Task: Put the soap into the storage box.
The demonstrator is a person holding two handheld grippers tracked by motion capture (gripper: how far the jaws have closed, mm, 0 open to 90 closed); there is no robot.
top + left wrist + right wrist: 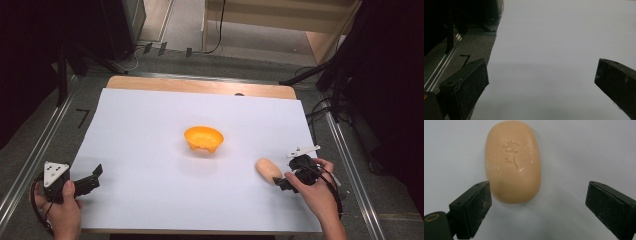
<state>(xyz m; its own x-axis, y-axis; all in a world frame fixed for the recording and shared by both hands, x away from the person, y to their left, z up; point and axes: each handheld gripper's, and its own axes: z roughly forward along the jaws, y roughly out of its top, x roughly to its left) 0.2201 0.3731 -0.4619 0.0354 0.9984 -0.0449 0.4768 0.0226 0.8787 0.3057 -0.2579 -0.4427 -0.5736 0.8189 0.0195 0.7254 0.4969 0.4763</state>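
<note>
Right gripper view: right claw (537, 207), jaws apart, straddles the soap bar (513, 161); advance until both pads flank its middle, then close squarely.

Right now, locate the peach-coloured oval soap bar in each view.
High view: soap bar lower right, just ahead of the right gripper.
Left gripper view: not in it.
Right gripper view: soap bar upper centre, before open jaws.
Shared landmark: white sheet.

An orange bowl (203, 138) sits mid-table on the white sheet (150, 130) covering the wooden table (200, 85).
</note>
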